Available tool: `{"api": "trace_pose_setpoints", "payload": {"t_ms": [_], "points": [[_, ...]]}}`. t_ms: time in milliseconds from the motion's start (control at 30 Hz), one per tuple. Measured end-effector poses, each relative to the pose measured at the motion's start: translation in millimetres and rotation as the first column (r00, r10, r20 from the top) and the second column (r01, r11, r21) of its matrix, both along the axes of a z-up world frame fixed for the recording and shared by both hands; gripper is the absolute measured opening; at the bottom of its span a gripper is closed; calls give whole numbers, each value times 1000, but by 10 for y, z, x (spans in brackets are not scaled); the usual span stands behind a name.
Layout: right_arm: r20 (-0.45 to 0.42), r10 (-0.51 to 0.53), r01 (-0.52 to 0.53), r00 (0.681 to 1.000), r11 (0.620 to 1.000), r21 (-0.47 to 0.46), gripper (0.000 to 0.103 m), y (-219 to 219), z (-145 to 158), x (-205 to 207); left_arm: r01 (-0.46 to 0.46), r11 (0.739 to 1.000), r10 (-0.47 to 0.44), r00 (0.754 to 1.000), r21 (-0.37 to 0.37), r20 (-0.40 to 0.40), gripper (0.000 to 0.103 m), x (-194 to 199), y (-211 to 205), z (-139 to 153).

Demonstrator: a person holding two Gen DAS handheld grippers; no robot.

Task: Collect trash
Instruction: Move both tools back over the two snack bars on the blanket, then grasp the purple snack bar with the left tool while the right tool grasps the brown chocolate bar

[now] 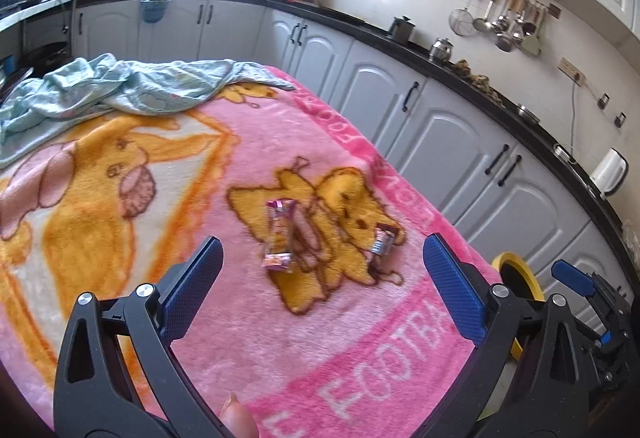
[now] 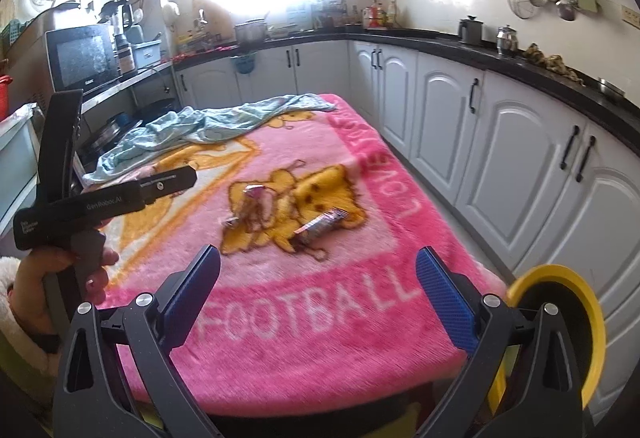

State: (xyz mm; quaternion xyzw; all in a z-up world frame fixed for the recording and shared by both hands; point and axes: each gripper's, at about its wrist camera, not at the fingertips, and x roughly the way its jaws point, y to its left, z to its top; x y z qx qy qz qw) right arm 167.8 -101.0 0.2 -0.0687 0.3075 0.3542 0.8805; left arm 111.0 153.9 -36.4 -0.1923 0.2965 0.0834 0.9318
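Two snack wrappers lie on a pink blanket-covered table. The pink wrapper lies a little ahead of my left gripper, which is open and empty above the blanket. A smaller silvery wrapper lies to its right. In the right wrist view the pink wrapper and the silvery wrapper lie ahead of my right gripper, which is open and empty near the table's front edge. A yellow-rimmed bin stands off the table's front right corner.
A crumpled light-blue cloth lies at the table's far end. Grey kitchen cabinets with a black counter run along the right and back. The left hand-held gripper body shows at the left of the right wrist view.
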Motion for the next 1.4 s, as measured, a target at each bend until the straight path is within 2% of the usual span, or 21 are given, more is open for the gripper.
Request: {"api": "trace_pose_setpoints", "payload": {"t_ms": [300,467,700,767,833,900,1067,1133,1167,1233,1267,1333,1400], "points": [[-32,36,-36,999,999,-4,96,404,-101,233,-65,997,64,997,-30,-31,92,71,289,-155],[-61,27,-29,998,999,-27,95,560,-238,447,-85,994,81,995,-75,-57,92,201,430,-273],[-121,-2,-7,993,997,-77,95,746,-507,831,-89,981,69,991,-173,-117,71,504,609,-491],[-151,-11,-2,989,997,-83,95,783,-591,924,-84,979,61,990,-188,-129,69,567,625,-529],[-197,-16,-1,980,996,-86,87,828,-693,1028,-71,975,42,989,-211,-140,68,654,638,-573],[-248,-11,-9,969,997,-82,82,878,-788,1121,-54,971,18,988,-233,-154,59,745,638,-627],[-330,-20,-8,944,996,-85,64,972,-980,1293,-31,966,-21,980,-255,-198,54,911,607,-769],[-360,-25,-8,933,996,-92,54,1001,-1053,1342,-24,966,-31,977,-256,-210,52,962,586,-816],[-380,-24,-12,925,996,-92,46,1009,-1106,1364,-22,967,-34,976,-254,-214,49,988,576,-832],[-367,-31,-5,930,995,-95,35,1005,-1135,1373,-18,969,-38,975,-245,-221,46,1035,553,-864],[-358,-32,-4,933,995,-99,33,995,-1141,1371,-17,971,-38,974,-239,-223,44,1052,543,-878],[-365,-39,6,930,996,-92,22,949,-1149,1392,-22,974,-30,973,-224,-229,37,1072,533,-900],[-382,-37,10,924,997,-73,16,877,-1166,1436,-30,979,-19,971,-199,-238,24,1070,526,-913]]}}
